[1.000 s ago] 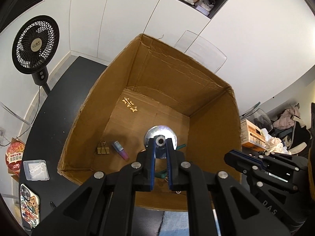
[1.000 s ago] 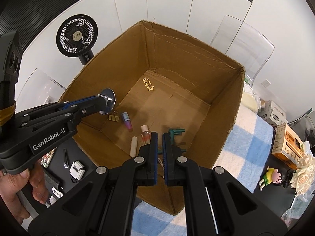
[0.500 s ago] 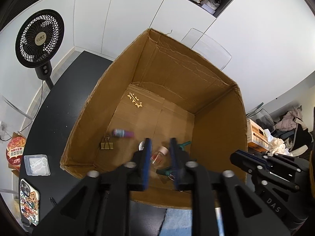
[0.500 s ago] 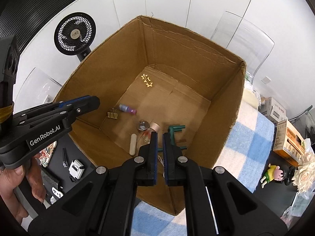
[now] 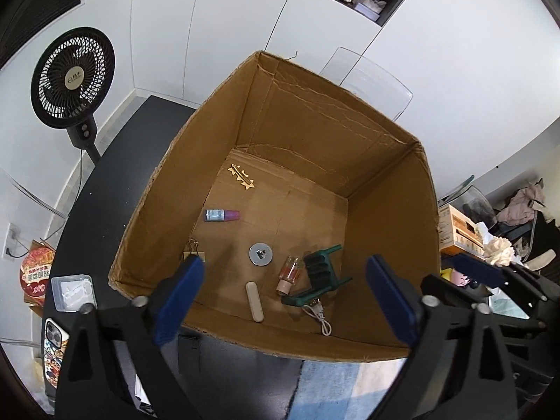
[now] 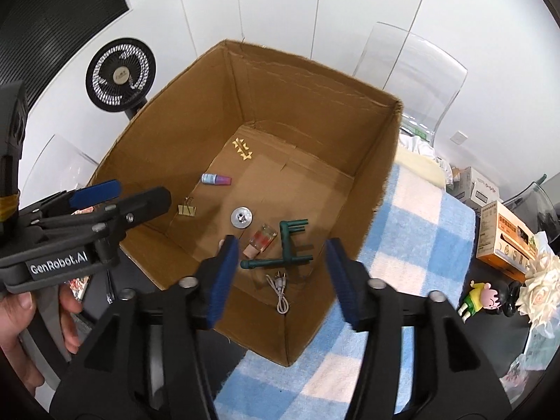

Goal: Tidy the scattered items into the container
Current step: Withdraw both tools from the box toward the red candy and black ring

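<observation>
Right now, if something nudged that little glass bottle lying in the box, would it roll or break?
The small glass bottle lies on its side, so it would probably roll. It looks like clear glass, so likely fragile and slippery. The green plastic piece beside it might stop it.

A black standing fan (image 5: 71,77) stands at the bench's far left corner, against white cabinet doors (image 5: 224,28); a clear chair back (image 6: 409,66) rises behind the bench. On the dark bench (image 5: 105,182), left side: phone in a patterned case (image 5: 54,341), small clear plastic box (image 5: 72,292) just beyond it, red round packet (image 5: 36,271) off the bench edge. Right side: blue-and-white checked cloth (image 6: 413,210), a printed carton (image 6: 507,241), a small cartoon figurine (image 6: 481,297) lying beside white artificial flowers (image 6: 540,287).
</observation>
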### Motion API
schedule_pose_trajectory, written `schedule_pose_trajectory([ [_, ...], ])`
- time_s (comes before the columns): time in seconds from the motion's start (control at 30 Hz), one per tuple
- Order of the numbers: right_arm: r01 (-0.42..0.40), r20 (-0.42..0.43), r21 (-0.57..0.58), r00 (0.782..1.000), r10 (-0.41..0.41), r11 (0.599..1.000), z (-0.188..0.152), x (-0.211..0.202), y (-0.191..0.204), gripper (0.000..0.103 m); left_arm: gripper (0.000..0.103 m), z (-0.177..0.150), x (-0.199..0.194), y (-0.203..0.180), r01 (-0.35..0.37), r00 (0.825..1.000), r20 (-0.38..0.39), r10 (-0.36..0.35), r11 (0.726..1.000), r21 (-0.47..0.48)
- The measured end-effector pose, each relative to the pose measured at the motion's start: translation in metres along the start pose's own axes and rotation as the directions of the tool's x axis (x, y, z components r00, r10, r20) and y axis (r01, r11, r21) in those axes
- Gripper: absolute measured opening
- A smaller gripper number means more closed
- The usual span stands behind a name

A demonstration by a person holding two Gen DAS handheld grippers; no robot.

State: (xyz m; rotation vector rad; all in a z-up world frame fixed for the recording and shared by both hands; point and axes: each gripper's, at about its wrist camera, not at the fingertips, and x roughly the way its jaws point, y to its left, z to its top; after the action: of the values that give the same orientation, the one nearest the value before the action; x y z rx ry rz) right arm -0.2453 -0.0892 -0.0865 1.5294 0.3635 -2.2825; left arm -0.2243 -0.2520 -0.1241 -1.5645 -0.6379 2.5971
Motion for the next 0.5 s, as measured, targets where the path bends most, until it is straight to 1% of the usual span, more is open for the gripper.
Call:
schedule_pose_trajectory([
  [0.03, 0.000, 0.005, 0.006, 1.000, 0.000, 1.000, -0.001, -0.002, -0.001, 0.068, 0.101, 0.000, -0.001, -0.002, -0.008, 1.000, 0.003, 0.008, 1.000, 0.005],
  [0.07, -0.001, 0.008, 0.011, 1.000, 0.001, 1.000, -0.001, -0.003, -0.003, 0.074, 0.101, 0.000, -0.002, -0.004, -0.013, 1.000, 0.006, 0.013, 1.000, 0.011],
  [0.1, -0.005, 0.011, 0.016, 1.000, 0.005, 1.000, -0.003, -0.005, -0.004, 0.083, 0.102, 0.000, -0.003, -0.006, -0.018, 1.000, 0.009, 0.018, 1.000, 0.017],
  [0.13, -0.010, 0.013, 0.022, 1.000, 0.010, 1.000, -0.004, -0.006, -0.005, 0.089, 0.102, 0.000, -0.004, -0.007, -0.022, 1.000, 0.011, 0.022, 0.999, 0.023],
  [0.17, -0.012, 0.017, 0.027, 1.000, 0.012, 1.000, -0.005, -0.007, -0.007, 0.102, 0.102, 0.000, -0.005, -0.009, -0.030, 0.999, 0.014, 0.029, 0.999, 0.031],
  [0.2, -0.012, 0.022, 0.033, 1.000, 0.012, 0.999, -0.006, -0.008, -0.009, 0.103, 0.102, -0.001, -0.006, -0.011, -0.038, 0.999, 0.016, 0.037, 0.999, 0.039],
  [0.3, -0.002, 0.026, 0.054, 1.000, 0.001, 0.999, -0.009, -0.011, -0.016, 0.103, 0.102, -0.001, -0.009, -0.016, -0.071, 0.997, 0.020, 0.070, 0.996, 0.052],
  [0.5, -0.010, 0.050, 0.058, 0.999, 0.007, 0.998, -0.012, -0.020, -0.022, 0.103, 0.102, -0.002, -0.018, -0.022, -0.103, 0.994, 0.037, 0.101, 0.993, 0.059],
])
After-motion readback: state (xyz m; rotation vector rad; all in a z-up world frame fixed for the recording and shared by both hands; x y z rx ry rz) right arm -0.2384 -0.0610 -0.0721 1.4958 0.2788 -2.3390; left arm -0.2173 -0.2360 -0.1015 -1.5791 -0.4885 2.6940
